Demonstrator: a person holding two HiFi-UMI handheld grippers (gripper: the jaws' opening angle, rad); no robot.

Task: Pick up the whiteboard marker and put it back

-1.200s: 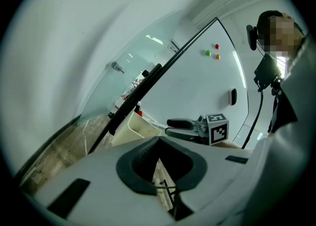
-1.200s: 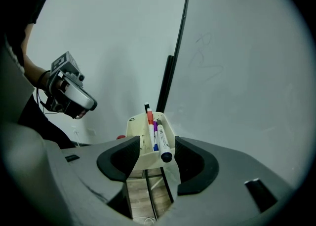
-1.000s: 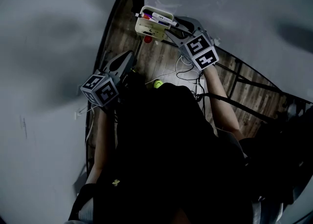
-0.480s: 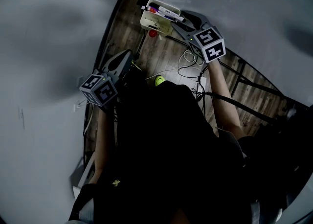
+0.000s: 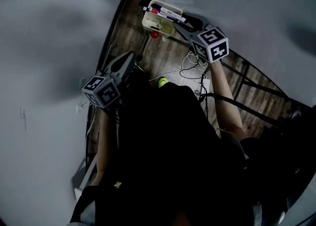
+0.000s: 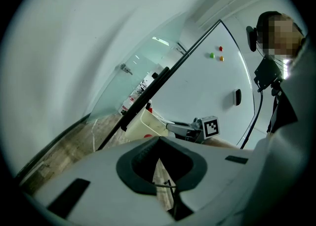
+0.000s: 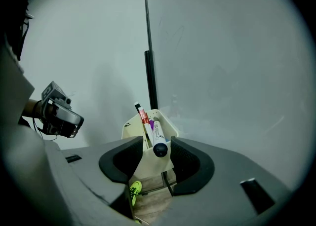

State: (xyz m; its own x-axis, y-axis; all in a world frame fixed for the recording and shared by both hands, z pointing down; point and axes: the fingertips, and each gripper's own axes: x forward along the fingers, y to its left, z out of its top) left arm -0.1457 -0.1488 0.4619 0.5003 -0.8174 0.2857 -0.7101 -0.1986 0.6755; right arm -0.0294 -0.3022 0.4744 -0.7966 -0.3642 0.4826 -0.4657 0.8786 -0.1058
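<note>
Cream plastic holder (image 7: 150, 167) carries the whiteboard marker (image 7: 155, 131), its dark cap end jutting over the holder's near rim between the jaws of the right gripper (image 7: 157, 143), which have just been closing but grip nothing yet; centre the cap, then squeeze.

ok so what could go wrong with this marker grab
1. The right gripper has just been closing its fingers round the dark end of the marker, which sits off centre between them. A pinch there could let it swivel or slip.
2. Close beside it in the cream holder lie other markers, so lifting could drag one out or tilt the holder.
</note>
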